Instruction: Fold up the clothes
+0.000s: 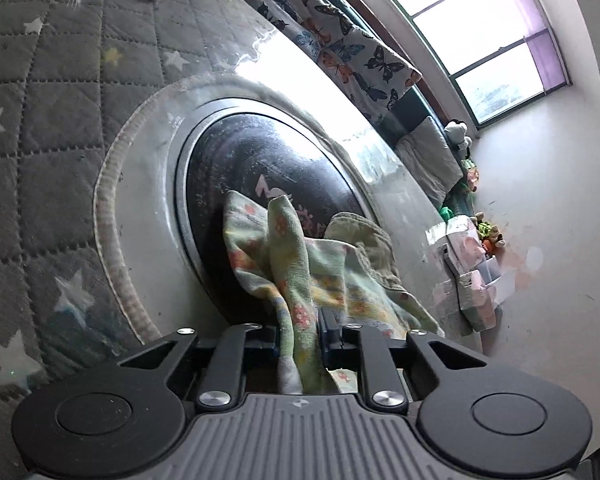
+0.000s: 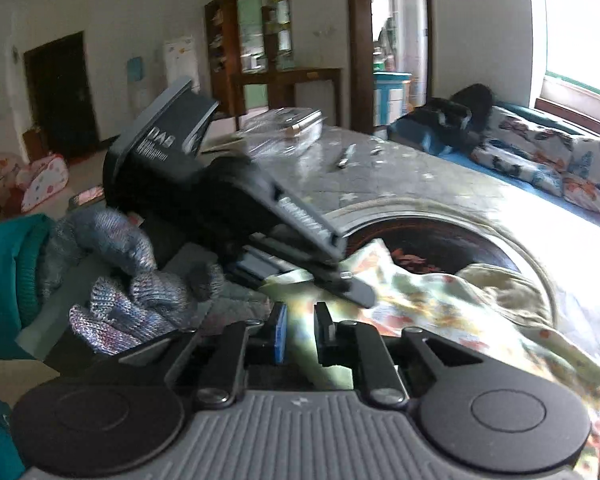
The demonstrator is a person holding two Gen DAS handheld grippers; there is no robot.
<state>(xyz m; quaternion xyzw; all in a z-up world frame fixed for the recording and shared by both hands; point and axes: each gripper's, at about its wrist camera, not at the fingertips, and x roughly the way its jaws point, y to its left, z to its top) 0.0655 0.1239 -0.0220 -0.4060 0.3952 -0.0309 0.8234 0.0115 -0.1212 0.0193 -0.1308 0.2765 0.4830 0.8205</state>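
We hold the left hand-held gripper (image 1: 300, 332) pinched on a bunched fold of the floral cloth (image 1: 300, 264), which lies over the near right edge of the round black plate (image 1: 260, 168) on the quilted desk (image 1: 60, 120). Our right hand-held gripper (image 2: 300, 332) stands spread above the cloth, just beside the left one and the gloved hand (image 2: 128, 280). A butterfly cushion (image 1: 348, 48) lies far right.
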